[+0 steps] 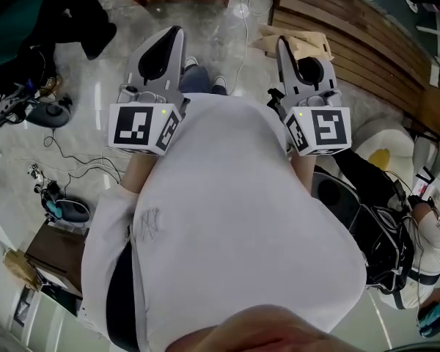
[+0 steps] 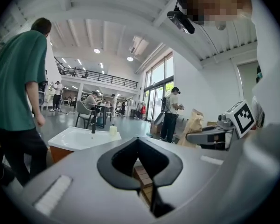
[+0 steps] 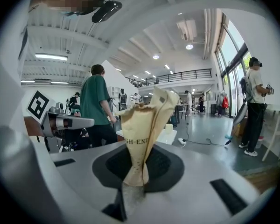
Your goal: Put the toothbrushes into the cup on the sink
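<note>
- We judge that the task is at its very start, the carrying step: both grippers are held close to the body, and nothing has reached the sink yet.
- The right gripper (image 1: 284, 46) is closed on a crumpled tan paper packet (image 3: 142, 134) with dark print on it. The packet stands up between the jaws, pinched at its lower end.
- We see no toothbrushes anywhere. They may be inside this packet, but we cannot tell.
- The left gripper (image 1: 172, 35) has its jaws together and holds nothing.
- The white sink (image 2: 70, 141) stands on an orange cabinet (image 2: 60, 154), well apart from both grippers and ahead of them across the floor.
- On the far rim of the sink there is a black tap (image 2: 93, 125). Just to the right of the tap stands a small pale cup (image 2: 113, 130), which we take for the target.
- A person in a green shirt (image 2: 18, 92) stands just left of the sink.
- The next move, as we judge it, calls for walking up to the sink with the packet kept firmly pinched.
- Once at the sink, the free left gripper will probably have to help to open the packet, before anything can go into the cup.
</note>
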Available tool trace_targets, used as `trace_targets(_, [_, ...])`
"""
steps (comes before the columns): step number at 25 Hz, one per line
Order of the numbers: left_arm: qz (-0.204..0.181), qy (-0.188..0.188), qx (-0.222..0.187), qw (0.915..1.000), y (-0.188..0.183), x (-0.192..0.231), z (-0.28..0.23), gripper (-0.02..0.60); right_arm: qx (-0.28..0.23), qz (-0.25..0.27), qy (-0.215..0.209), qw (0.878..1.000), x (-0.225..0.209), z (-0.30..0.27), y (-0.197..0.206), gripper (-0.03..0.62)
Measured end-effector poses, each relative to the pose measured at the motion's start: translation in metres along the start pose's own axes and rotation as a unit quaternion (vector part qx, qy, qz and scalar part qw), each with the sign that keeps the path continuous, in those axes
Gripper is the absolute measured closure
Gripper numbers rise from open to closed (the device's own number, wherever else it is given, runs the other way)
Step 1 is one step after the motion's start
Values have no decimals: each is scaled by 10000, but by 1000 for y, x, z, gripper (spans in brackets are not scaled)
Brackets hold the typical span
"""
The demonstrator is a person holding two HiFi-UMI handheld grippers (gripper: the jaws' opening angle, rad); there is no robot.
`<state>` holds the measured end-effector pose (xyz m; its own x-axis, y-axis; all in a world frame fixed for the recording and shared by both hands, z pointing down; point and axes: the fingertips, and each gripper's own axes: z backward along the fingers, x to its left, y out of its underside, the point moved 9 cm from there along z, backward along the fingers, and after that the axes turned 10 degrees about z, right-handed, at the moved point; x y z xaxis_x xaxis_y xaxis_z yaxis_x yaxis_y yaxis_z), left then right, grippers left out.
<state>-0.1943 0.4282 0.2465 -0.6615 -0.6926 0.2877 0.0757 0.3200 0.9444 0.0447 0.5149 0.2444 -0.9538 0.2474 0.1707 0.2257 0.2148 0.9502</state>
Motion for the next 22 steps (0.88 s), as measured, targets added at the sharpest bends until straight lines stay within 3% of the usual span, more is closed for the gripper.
trace_targets(6, [129, 60, 30, 9999, -6, 40, -12, 581, 137, 14, 112, 9998, 8, -35, -10, 545])
trace_targets(14, [-71, 115, -97, 9999, -57, 119, -29, 581, -77, 17, 242, 9997, 26, -108, -56, 545])
trace_targets(22, [-20, 246, 22, 9997, -58, 156, -52, 580, 109, -125, 451, 9988, 29, -144, -49, 545])
